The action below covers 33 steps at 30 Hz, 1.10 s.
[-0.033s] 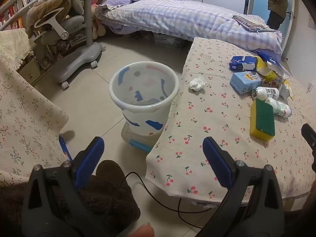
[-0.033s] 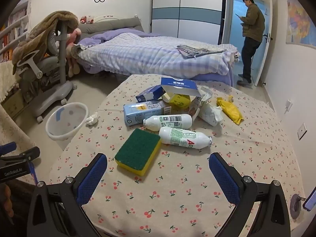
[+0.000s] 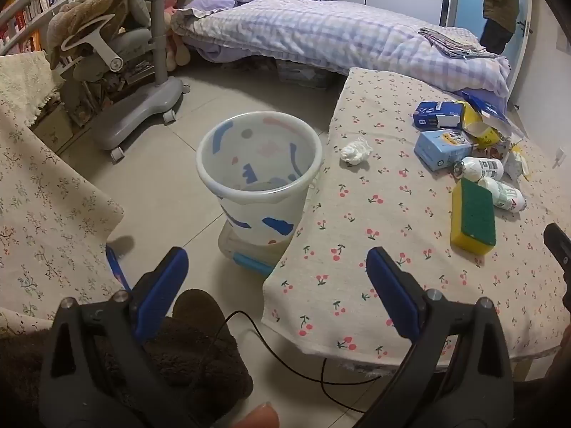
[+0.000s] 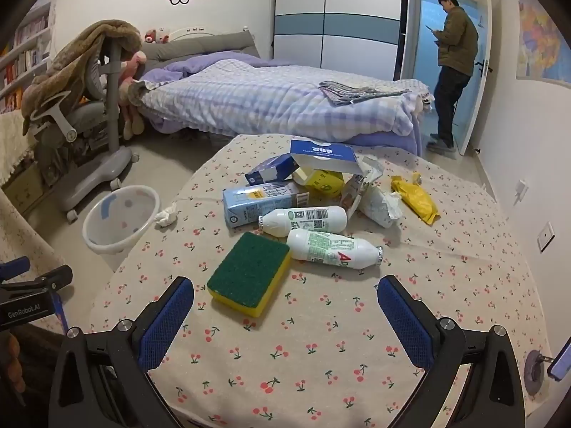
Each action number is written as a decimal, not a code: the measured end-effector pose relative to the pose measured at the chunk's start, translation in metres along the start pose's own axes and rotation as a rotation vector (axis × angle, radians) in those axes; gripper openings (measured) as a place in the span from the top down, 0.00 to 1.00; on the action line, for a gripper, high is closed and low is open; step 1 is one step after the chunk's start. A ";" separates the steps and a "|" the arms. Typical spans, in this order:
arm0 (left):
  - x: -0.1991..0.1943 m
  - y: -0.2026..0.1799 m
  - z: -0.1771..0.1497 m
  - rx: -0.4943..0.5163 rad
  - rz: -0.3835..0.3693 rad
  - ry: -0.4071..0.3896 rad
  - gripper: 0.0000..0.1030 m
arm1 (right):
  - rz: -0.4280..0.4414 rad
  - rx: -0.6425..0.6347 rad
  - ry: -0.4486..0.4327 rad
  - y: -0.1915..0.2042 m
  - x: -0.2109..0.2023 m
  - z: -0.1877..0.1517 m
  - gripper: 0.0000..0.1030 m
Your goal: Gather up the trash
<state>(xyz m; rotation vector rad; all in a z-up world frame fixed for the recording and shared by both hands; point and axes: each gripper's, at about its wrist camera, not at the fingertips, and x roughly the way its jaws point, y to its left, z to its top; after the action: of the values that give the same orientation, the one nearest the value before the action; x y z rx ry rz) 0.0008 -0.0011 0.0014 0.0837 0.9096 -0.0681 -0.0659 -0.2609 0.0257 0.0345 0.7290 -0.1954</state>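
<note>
Starting with both grippers spread and empty, bring your right gripper (image 4: 285, 315) squarely over the sponge (image 4: 249, 274) beside the bottles (image 4: 333, 249).

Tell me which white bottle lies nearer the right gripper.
The bottle with the red lettering, beside the sponge; the barcode bottle lies behind it, against the blue carton.

Bed (image 4: 271, 103) with purple checked quilt, upper centre. Grey-white wardrobe (image 4: 339, 18) behind; rolling chair (image 4: 89, 114) at left. Pale tiled floor (image 3: 171, 185).

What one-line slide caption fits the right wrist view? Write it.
Open right tongs hover before sponge, bottles and cartons.
</note>
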 end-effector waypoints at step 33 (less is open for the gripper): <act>-0.007 -0.006 0.002 0.002 -0.011 -0.038 0.03 | 0.001 0.024 0.011 -0.005 0.000 -0.002 0.00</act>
<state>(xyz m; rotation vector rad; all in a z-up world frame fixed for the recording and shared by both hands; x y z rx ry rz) -0.0028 -0.0065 0.0077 0.0794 0.8723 -0.0805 -0.0681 -0.2653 0.0242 0.0588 0.7372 -0.2028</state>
